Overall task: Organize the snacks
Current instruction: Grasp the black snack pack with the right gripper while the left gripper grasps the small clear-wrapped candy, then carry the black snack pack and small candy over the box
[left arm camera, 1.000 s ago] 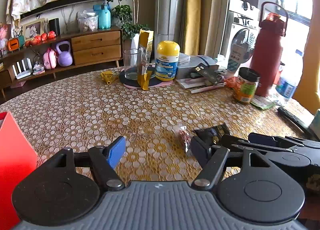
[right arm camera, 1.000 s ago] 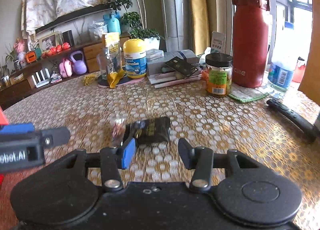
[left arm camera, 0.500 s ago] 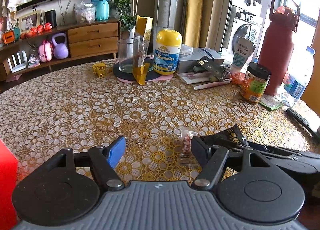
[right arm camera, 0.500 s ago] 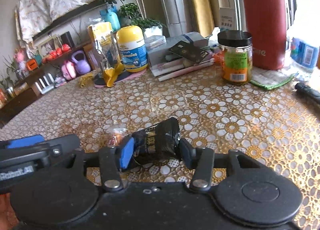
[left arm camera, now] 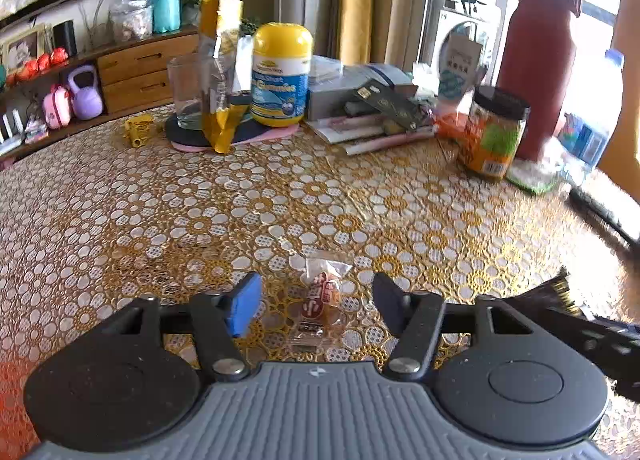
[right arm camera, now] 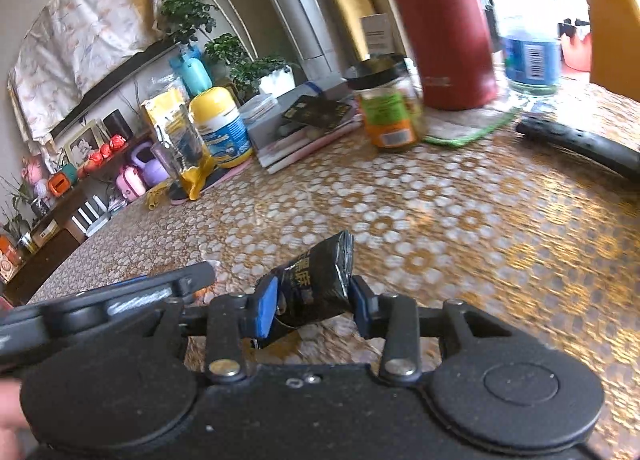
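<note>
A small clear-wrapped red and orange snack (left arm camera: 320, 300) lies on the gold lace tablecloth (left arm camera: 280, 199), between the two fingers of my left gripper (left arm camera: 316, 306). The left gripper is open and the fingers stand apart from the snack. My right gripper (right arm camera: 314, 294) is shut on a black snack packet (right arm camera: 316, 280) and holds it tilted just above the table. A corner of that packet (left arm camera: 554, 294) shows at the right edge of the left wrist view. The left gripper shows at the left of the right wrist view (right arm camera: 120, 300).
At the back of the table stand a glass (left arm camera: 186, 91), a gold pouch (left arm camera: 220, 71), a yellow-lidded gummies bottle (left arm camera: 282, 75), boxes and papers (left arm camera: 368, 107), an orange-labelled jar (left arm camera: 494, 133) and a dark red flask (left arm camera: 540, 47). A black handle (right arm camera: 580, 145) lies at the right.
My right gripper has closed on the black packet and lifted it off the table. My left gripper has moved forward so the clear-wrapped snack sits between its open fingers.
</note>
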Tool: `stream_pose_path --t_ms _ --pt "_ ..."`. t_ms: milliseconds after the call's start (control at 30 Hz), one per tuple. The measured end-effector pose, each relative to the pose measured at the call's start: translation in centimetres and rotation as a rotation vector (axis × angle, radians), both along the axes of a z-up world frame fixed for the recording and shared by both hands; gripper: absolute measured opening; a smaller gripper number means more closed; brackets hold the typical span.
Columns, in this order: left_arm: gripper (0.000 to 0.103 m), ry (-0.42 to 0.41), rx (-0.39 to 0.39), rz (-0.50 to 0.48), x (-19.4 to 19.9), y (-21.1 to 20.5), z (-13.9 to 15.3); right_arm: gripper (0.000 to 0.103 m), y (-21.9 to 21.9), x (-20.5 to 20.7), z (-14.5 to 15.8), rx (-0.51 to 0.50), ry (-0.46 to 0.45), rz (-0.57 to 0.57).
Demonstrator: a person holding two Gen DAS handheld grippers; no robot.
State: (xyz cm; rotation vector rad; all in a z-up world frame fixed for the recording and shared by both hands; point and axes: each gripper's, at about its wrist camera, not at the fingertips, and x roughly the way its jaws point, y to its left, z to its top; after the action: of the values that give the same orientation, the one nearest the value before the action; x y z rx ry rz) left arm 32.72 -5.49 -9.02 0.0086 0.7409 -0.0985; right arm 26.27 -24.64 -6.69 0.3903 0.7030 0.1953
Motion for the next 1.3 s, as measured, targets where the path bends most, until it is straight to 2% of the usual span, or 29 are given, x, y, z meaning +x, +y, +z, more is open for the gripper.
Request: stream_pose_path --t_ms 33,100,167,233,433,667,900,1033,1300 --pt "0.047 0.001 0.010 -0.010 -0.1 -0.2 -0.2 0.037 -0.4 -0.2 0.0 0.004 0.001 -0.004" --pt "0.039 -0.015 0.036 -0.020 -0.4 -0.5 -0.4 0.037 -0.9 -0.6 0.1 0.003 -0.001 -0.006" --pt "0.027 -0.022 0.032 -0.031 -0.6 -0.5 -0.4 0.037 -1.0 -0.7 0.2 0.003 -0.005 -0.010" --pt "0.020 -0.028 0.046 -0.029 -0.8 -0.6 -0.4 0.038 -1.1 -0.7 0.1 0.008 -0.003 -0.016" --pt "0.018 -0.033 0.030 -0.030 -2.3 -0.2 0.2 0.038 -1.0 -1.6 0.3 0.020 -0.004 -0.011" --pt "0.018 -0.067 0.024 -0.024 -5.4 0.6 2.6 0.037 -0.6 -2.9 1.4 0.003 -0.024 -0.008" --pt "0.018 -0.103 0.010 -0.002 -10.1 2.0 5.8 0.037 0.4 -5.3 2.9 -0.018 -0.047 0.006" --pt "0.018 -0.115 -0.029 0.018 -13.3 3.2 7.4 0.037 1.2 -7.0 3.6 -0.020 -0.054 0.019" --pt "0.018 -0.143 -0.047 0.068 -18.9 6.0 8.9 0.037 3.4 -10.5 5.4 -0.039 -0.080 0.055"
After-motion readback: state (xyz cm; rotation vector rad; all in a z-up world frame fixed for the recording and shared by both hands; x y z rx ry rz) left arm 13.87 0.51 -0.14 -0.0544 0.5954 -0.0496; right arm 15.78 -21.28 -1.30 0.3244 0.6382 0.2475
